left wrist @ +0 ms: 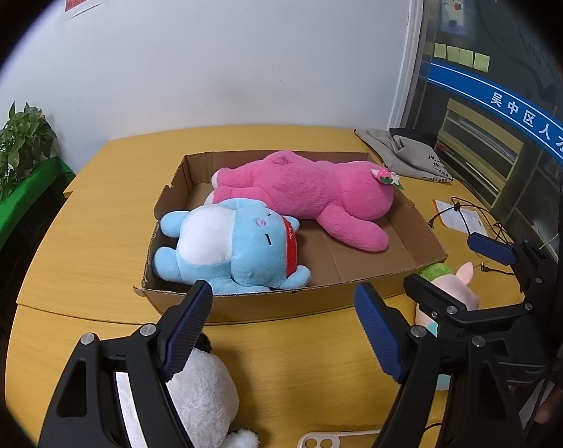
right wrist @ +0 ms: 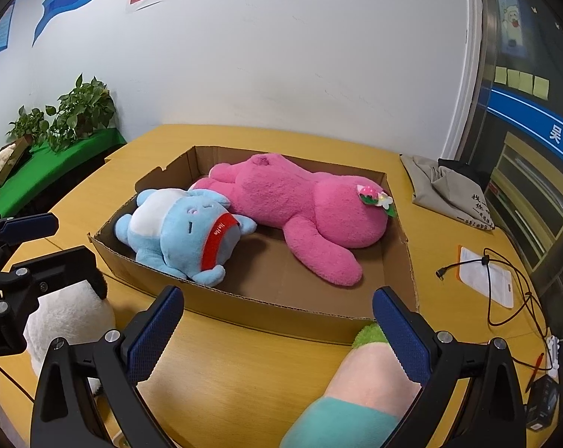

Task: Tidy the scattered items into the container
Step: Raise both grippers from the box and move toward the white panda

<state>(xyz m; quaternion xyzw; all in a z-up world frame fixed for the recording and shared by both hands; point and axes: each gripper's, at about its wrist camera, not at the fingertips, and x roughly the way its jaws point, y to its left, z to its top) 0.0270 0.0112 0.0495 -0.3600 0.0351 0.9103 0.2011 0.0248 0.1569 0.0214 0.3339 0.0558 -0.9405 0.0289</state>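
Observation:
An open cardboard box (left wrist: 281, 300) (right wrist: 266, 310) sits mid-table. Inside it lie a large pink plush (left wrist: 311, 190) (right wrist: 300, 201) and a blue plush with a red band (left wrist: 229, 246) (right wrist: 184, 231). My left gripper (left wrist: 283, 313) (right wrist: 74, 239) hovers open in front of the box, nothing between its pads. A white plush (left wrist: 203, 392) (right wrist: 68, 313) lies under its left finger. My right gripper (right wrist: 279, 317) (left wrist: 440, 261) is open too. A pink, green and teal plush (right wrist: 363, 380) (left wrist: 464, 291) lies on the table against its right finger, by the box's near right corner.
A grey cloth bag (left wrist: 412, 153) (right wrist: 441, 186) lies at the far right. A black cable (right wrist: 505, 283) and a white pouch (right wrist: 486, 280) lie right of the box. A phone case (left wrist: 337, 438) sits at the near edge. Potted plants (right wrist: 83, 108) stand on a green shelf at left.

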